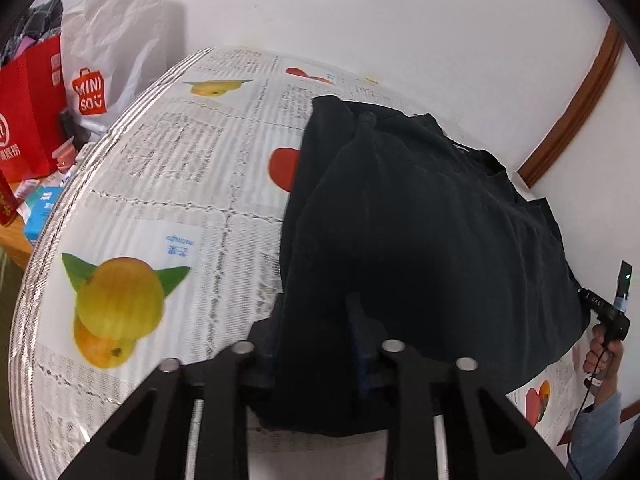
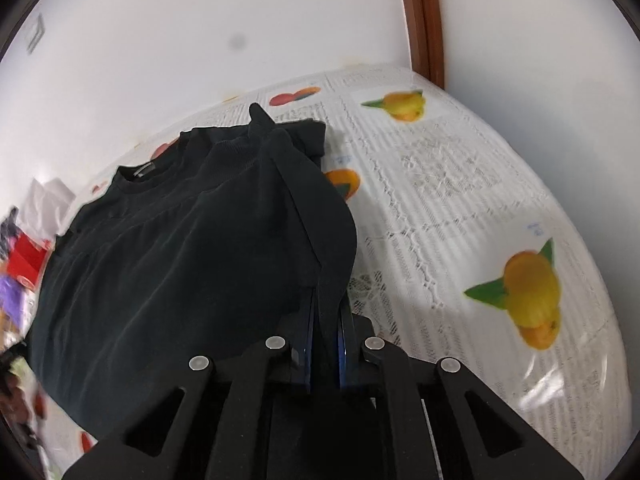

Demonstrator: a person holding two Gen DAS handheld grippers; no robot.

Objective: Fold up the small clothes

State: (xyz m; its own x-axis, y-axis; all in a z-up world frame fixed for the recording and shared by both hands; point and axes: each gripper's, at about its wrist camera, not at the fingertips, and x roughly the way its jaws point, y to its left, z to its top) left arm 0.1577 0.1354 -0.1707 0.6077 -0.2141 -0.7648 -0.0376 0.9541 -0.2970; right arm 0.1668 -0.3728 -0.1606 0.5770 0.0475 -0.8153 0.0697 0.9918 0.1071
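A black shirt [image 1: 420,220] lies bunched on a table under a white cloth printed with fruit [image 1: 160,180]. Its near hem is lifted. My left gripper [image 1: 316,320] is at that hem; a thick fold fills the gap between its fingers, and the cloth drapes over and hides the tips. In the right wrist view the same shirt [image 2: 180,260] shows its collar at the far left, and my right gripper [image 2: 325,312] is shut on a raised fold at the shirt's right edge, blue pads pressed on the cloth. A person's hand [image 1: 600,352] holds the right gripper's handle past the shirt's right side.
A red paper bag [image 1: 32,112], a white shopping bag [image 1: 104,60] and small boxes [image 1: 40,208] crowd a lower surface left of the table. A white wall with brown wooden trim [image 2: 428,20] stands close behind. The printed cloth [image 2: 460,200] lies bare right of the shirt.
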